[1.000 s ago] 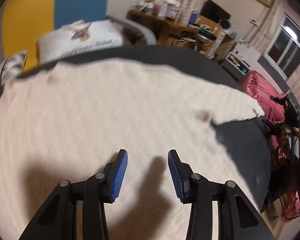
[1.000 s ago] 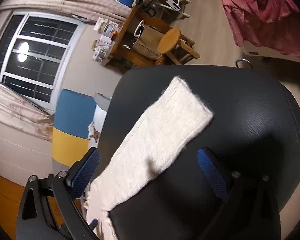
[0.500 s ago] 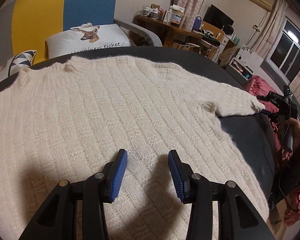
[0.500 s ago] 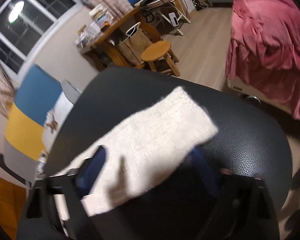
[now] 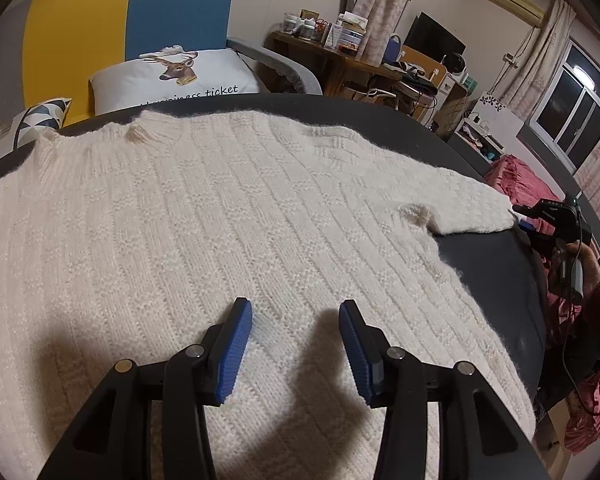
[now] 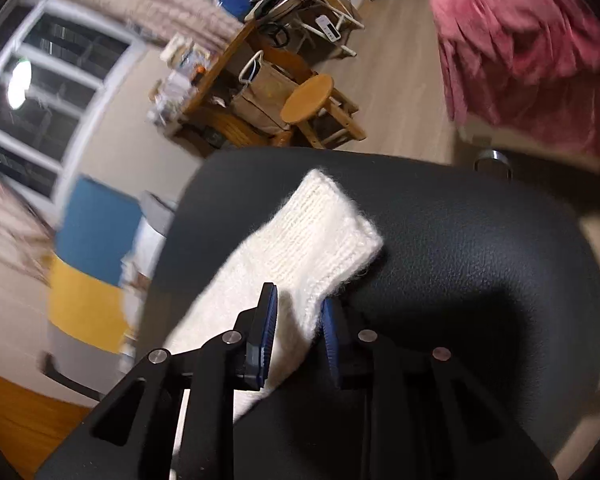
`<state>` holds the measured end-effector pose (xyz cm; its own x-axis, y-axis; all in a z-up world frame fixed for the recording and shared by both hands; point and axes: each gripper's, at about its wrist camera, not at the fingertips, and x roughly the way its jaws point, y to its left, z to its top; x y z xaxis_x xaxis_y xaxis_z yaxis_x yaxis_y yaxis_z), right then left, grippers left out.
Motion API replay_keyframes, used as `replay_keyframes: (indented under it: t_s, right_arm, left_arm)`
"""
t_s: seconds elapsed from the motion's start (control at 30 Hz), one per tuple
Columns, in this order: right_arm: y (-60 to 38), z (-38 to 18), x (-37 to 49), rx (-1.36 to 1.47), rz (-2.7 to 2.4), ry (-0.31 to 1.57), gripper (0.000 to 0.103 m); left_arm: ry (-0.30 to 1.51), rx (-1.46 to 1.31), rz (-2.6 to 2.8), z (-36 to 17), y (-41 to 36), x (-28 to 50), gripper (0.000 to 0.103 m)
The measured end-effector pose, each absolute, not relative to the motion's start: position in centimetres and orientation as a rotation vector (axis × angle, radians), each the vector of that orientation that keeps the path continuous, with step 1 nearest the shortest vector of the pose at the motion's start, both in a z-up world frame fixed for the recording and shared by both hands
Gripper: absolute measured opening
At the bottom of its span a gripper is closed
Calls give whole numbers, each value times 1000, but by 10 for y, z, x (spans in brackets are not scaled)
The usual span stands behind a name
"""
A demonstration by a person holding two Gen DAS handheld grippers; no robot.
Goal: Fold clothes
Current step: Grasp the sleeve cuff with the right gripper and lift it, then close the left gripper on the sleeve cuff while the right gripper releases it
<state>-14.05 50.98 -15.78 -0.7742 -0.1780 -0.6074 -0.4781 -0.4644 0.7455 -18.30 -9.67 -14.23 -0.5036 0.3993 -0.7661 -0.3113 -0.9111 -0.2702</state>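
Cream walls, dark window point(image 5: 572, 104) with curtains, wood floor point(image 6: 396, 80). Cluttered wooden desk point(image 5: 340, 60), round stool point(image 6: 308, 98), yellow-blue sofa point(image 5: 132, 20).

This is a lived-in home, a bedroom and sitting room in one. Beyond the left claw point(image 5: 296, 334) sit a deer-print pillow point(image 5: 172, 74) and a cluttered wooden desk point(image 5: 340, 58); farther right are curtained windows point(image 5: 576, 100) and red bedding point(image 5: 516, 178).
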Motion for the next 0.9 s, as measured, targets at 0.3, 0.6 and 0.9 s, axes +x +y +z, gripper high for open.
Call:
replay_keyframes:
  t_s: [0.3, 0.6, 0.9]
  right_arm:
    - [490, -141, -154, -1054, 2366, 1202, 8]
    - [448, -96, -165, -935, 2588, 1278, 7]
    - [326, -74, -200, -1064, 2877, 1310, 7]
  left_arm:
    - [-124, -1268, 2418, -142, -95, -183, 46]
    - [-417, -1292, 2376, -132, -119, -193, 46]
    - [-702, -1184, 2240, -80, -141, -215, 46]
